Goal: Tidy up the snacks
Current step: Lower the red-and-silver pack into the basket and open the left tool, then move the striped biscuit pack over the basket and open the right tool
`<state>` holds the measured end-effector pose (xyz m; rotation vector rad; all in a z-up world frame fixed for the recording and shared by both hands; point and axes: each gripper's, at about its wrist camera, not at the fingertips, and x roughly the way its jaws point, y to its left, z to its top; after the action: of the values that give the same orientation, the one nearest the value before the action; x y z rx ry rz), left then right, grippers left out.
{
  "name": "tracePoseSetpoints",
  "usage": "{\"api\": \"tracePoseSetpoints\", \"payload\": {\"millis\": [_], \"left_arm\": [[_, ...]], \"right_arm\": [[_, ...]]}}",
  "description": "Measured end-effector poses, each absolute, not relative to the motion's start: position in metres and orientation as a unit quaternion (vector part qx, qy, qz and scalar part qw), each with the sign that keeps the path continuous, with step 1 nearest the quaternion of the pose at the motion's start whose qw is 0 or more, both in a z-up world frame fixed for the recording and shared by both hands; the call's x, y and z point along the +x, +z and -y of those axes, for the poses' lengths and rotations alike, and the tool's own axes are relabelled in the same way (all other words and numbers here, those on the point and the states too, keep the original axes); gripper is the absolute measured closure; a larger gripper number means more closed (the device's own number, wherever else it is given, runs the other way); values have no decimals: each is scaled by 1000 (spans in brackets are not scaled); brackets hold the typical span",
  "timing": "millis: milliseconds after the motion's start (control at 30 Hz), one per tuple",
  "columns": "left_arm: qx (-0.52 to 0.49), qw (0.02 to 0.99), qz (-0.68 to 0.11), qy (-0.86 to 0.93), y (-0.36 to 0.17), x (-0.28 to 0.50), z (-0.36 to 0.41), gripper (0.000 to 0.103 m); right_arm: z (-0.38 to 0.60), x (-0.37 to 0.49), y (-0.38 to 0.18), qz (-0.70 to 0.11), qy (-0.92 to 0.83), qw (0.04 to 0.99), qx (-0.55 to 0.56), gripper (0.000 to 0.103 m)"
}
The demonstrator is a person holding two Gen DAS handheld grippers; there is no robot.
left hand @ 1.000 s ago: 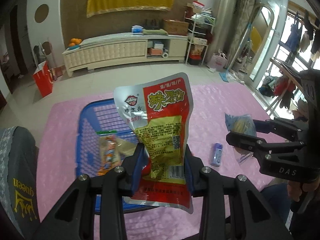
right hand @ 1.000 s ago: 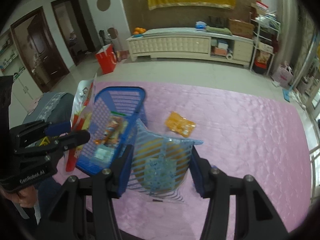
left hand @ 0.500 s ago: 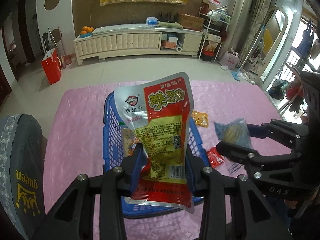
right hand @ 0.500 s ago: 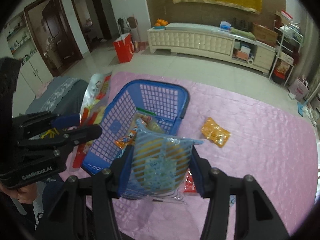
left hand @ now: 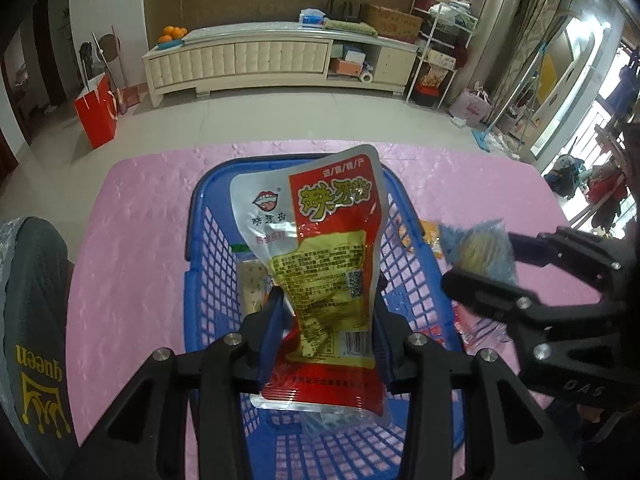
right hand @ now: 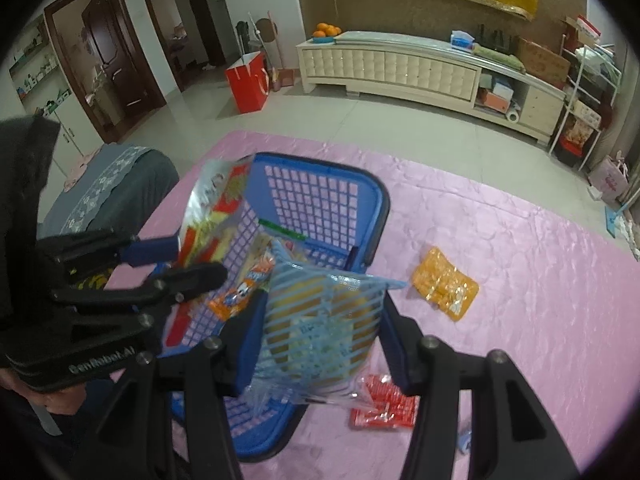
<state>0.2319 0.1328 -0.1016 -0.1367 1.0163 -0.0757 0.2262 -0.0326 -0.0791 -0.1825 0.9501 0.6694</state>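
A blue plastic basket (left hand: 208, 248) sits on the pink table cover, with an orange snack pack (right hand: 240, 292) and other packets inside. My left gripper (left hand: 328, 320) is shut on a red and silver snack pouch (left hand: 320, 248), holding it upright over the basket's middle. My right gripper (right hand: 324, 308) is shut on a blue striped clear bag (right hand: 316, 336) with yellow contents, just above the basket's near right rim (right hand: 376, 208). In the left wrist view the right gripper (left hand: 480, 264) shows at the right with that bag (left hand: 476, 248). The left gripper (right hand: 196, 258) and pouch (right hand: 212, 196) appear at the basket's left side.
An orange packet (right hand: 444, 288) and a red packet (right hand: 384, 404) lie on the pink cover (right hand: 520, 280) right of the basket. A grey chair back (left hand: 32, 320) stands at the table's left edge. Beyond the table are tiled floor and a long white cabinet (left hand: 248, 60).
Both grippers have moved in and down toward the basket with their bags. The red pouch, earlier over the basket's right edge, is now over its middle, and it leans more.
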Motion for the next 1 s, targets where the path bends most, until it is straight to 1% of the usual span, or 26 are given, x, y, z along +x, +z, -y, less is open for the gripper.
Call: {"api": "tracePoseSetpoints", "payload": {"millis": [100,200,233,267,300,333,367,633,1000], "left_arm": [[-62,867,-492,-38,-109,245,-129,64],[-67,861,-501,-44,-115,256,-128,57],[-64,863,-498,-50,-116,260,-125,51],[-58,865,-495,-47,-117,263,-124,48],[-50,867,-494,-43,-119,264,-122,40],[-42,867,-495,-39,-120,265,-121,34],[-36,867,-496,-35,-121,265,-120,32],[-48,868,-493,-21,-120,256,-134,32],[-53,879,-475,-4,-98,210,-168,32]], "right_arm": [[36,233,-80,-442,315,836,-76,45],[40,236,-81,-431,315,842,-75,45],[41,238,-81,-433,314,842,-74,45],[43,240,-82,-435,311,842,-72,45],[45,242,-83,-437,309,842,-70,45],[47,243,-83,-438,306,842,-68,45],[49,245,-84,-440,304,842,-66,45],[51,243,-80,-445,299,842,-58,45],[21,219,-62,-437,319,837,-78,45]]}}
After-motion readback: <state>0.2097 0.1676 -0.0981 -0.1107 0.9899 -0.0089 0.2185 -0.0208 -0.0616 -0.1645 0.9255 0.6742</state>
